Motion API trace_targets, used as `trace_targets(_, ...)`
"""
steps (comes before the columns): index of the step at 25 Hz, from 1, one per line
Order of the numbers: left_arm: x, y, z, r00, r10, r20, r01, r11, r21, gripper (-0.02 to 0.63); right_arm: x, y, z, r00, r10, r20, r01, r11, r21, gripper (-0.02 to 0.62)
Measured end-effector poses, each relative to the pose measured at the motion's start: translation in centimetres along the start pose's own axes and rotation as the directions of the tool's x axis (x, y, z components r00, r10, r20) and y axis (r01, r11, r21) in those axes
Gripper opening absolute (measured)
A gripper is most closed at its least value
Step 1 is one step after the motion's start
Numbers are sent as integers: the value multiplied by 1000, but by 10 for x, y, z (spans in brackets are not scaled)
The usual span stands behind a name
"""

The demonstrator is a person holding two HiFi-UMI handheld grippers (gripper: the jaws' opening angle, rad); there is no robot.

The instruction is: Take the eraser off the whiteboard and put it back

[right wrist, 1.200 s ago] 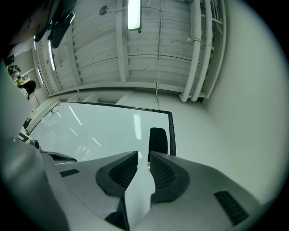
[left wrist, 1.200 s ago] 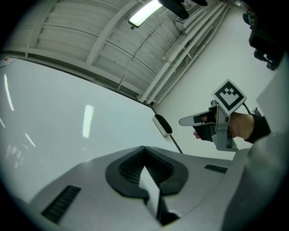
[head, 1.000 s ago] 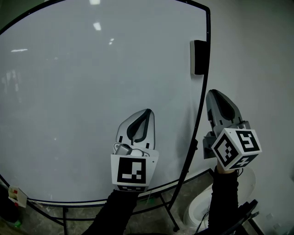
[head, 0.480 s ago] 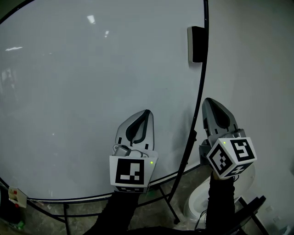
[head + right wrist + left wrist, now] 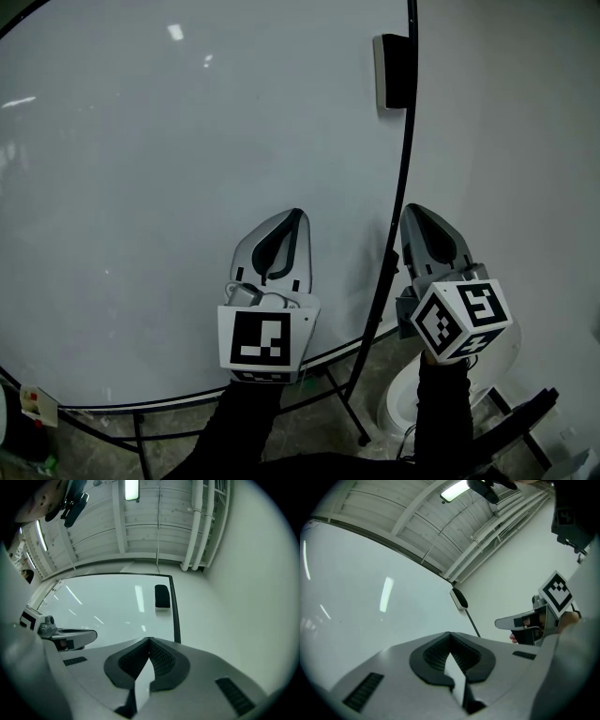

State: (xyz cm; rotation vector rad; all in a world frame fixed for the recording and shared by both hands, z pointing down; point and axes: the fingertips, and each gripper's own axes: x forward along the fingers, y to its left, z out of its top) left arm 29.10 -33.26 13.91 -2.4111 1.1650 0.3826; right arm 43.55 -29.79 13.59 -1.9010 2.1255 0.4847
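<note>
A black and white eraser (image 5: 391, 71) sticks to the whiteboard (image 5: 169, 187) at its upper right edge; it also shows as the eraser (image 5: 161, 596) in the right gripper view and the eraser (image 5: 459, 599) in the left gripper view. My left gripper (image 5: 292, 217) is shut and empty, low in front of the board. My right gripper (image 5: 415, 212) is shut and empty too, just right of the board's black frame, well below the eraser. Both grippers point upward; the left gripper (image 5: 449, 634) and right gripper (image 5: 149, 641) have their tips together.
The board's black frame (image 5: 401, 187) runs down between the two grippers. A plain wall (image 5: 516, 141) lies to the right. Below are the board's stand legs (image 5: 347, 412), a white round object (image 5: 398, 412) on the floor and a small box (image 5: 33, 403) at lower left.
Both grippers have sunk lower, the right one more. The eraser stays on the board and sits higher in the head view now.
</note>
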Motion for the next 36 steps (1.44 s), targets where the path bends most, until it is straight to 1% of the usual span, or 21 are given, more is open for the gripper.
trace_targets(5, 0, 4, -3, 1000, 12, -5, -12, 1000, -13, 5, 1, 2, -2, 1000, -1, -2, 1, 1000, 1, 9)
trace_targets(9, 2, 6, -7, 1000, 3, -11, -3, 1000, 4, 5, 3, -1, -6, 1000, -9, -4, 10, 1000, 6, 9)
trace_targets(13, 4, 9, -13, 1000, 14, -12, -14, 1000, -23, 5, 6, -1, -12, 1000, -12, -13, 12, 1000, -5, 9)
trace_targets(17, 6, 8, -15, 1000, 12, -14, -12, 1000, -15, 5, 7, -2, -11, 1000, -22, -9, 22, 1000, -18, 8)
trace_targets(22, 8, 9, -17, 1000, 7, -13, -7, 1000, -10, 5, 8, -9, -13, 999, -43, -6, 43, 999, -8, 9)
trace_targets(30, 12, 7, -16, 1000, -3, 0, 3, 1000, -24, 5, 12, -11, -18, 999, -42, -14, 42, 999, -11, 8)
trace_targets(36, 12, 6, -16, 1000, -7, -5, 7, 1000, -26, 5, 12, -14, -18, 999, -46, -15, 45, 999, -13, 8)
